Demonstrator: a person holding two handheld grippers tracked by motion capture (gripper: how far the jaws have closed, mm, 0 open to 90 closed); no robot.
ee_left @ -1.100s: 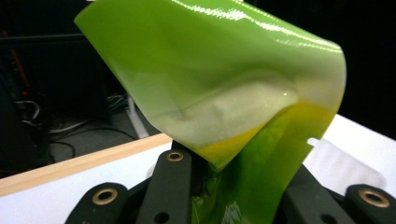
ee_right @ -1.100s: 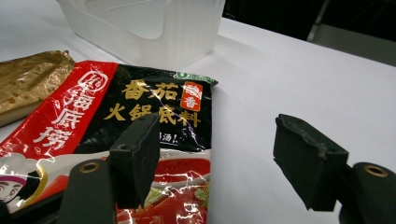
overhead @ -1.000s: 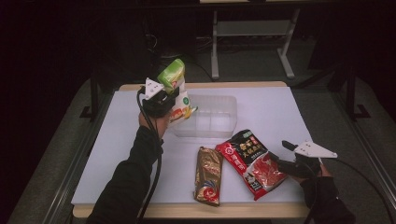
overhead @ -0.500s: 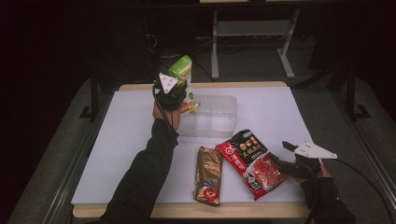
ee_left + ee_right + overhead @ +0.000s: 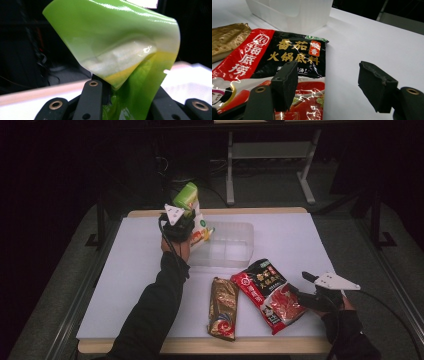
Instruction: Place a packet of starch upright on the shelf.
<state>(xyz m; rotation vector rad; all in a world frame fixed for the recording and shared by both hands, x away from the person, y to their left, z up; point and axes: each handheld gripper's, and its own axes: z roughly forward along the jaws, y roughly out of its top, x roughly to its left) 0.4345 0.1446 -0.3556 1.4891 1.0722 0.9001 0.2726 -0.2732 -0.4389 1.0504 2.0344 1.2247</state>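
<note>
**Left gripper holds a green pouch at the clear box; right gripper rests open beside a red packet**

A white table (image 5: 130, 285) seen from above, dark room around it; two sleeved forearms come in from the bottom edge. The left gripper (image 5: 186, 220), raised at the far left part of the table, is clenched on a green and white pouch (image 5: 192, 215); the pouch stands up out of the jaws, its green top tilted toward the far edge, its printed lower part just at the left end of a clear plastic box (image 5: 230, 245); whether pouch and box touch cannot be told. In the left gripper view the pouch (image 5: 120, 50) is glossy green fading to pale and yellow, creased where the black jaws pinch its lower part.

The box lies near the middle of the table, toward the far side. In front of it lie two flat packets, side by side: a gold and brown packet (image 5: 223, 307) to the left, a red and black packet (image 5: 270, 292) with gold lettering to the right, angled.

The right gripper (image 5: 300, 292) sits low at the near right, pointing left at the red packet's right edge; its jaws stand apart, nothing between them. In the right gripper view one jaw overlaps the red packet (image 5: 287, 57) and the other stands over bare table; the gold packet (image 5: 227, 37) and the box (image 5: 294, 12) lie beyond.
</note>
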